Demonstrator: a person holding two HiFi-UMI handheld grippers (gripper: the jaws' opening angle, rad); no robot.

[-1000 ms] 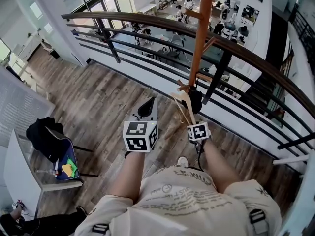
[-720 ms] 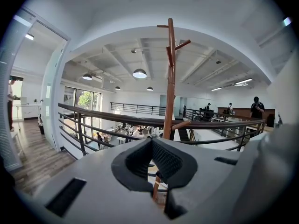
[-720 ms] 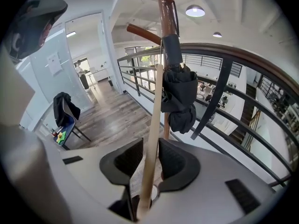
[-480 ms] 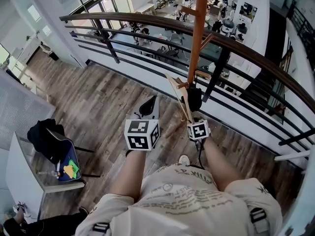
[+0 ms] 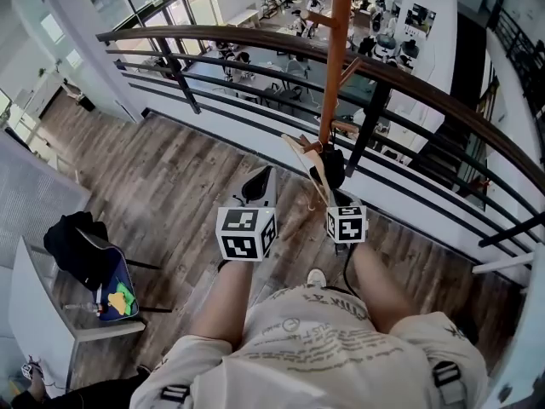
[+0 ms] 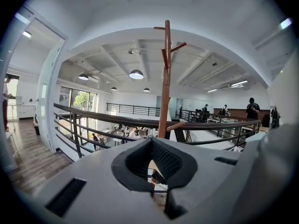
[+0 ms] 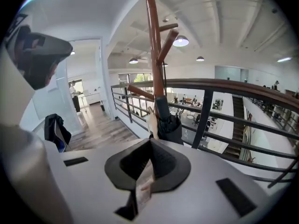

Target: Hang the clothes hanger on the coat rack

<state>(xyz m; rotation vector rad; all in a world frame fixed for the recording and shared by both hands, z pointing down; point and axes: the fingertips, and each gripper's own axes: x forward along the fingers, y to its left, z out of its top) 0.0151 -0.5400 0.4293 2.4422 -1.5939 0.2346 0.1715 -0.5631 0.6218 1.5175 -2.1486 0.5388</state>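
Note:
A pale wooden hanger (image 5: pixel 303 162) slants up beside the foot of the orange-brown coat rack (image 5: pixel 335 58). My right gripper (image 5: pixel 330 198) is shut on its lower end, and the wood strip (image 7: pixel 144 180) shows pinched between the pads. The hanger's upper part (image 7: pixel 152 120) sits close to the pole (image 7: pixel 153 55), below its pegs. Whether it touches a peg I cannot tell. My left gripper (image 5: pixel 259 179) hovers to the left, shut on nothing (image 6: pixel 152 141), pointing at the rack (image 6: pixel 164 92).
A dark folded item (image 5: pixel 334 167) hangs low on the rack (image 7: pixel 169 125). The curved railing (image 5: pixel 255 41) runs just behind the pole, with a drop beyond it. A chair with a black bag (image 5: pixel 81 245) and a white table (image 5: pixel 34 309) stand at the far left.
My right gripper has lifted the hanger up and closer to the rack's pole. The left gripper has stayed in place.

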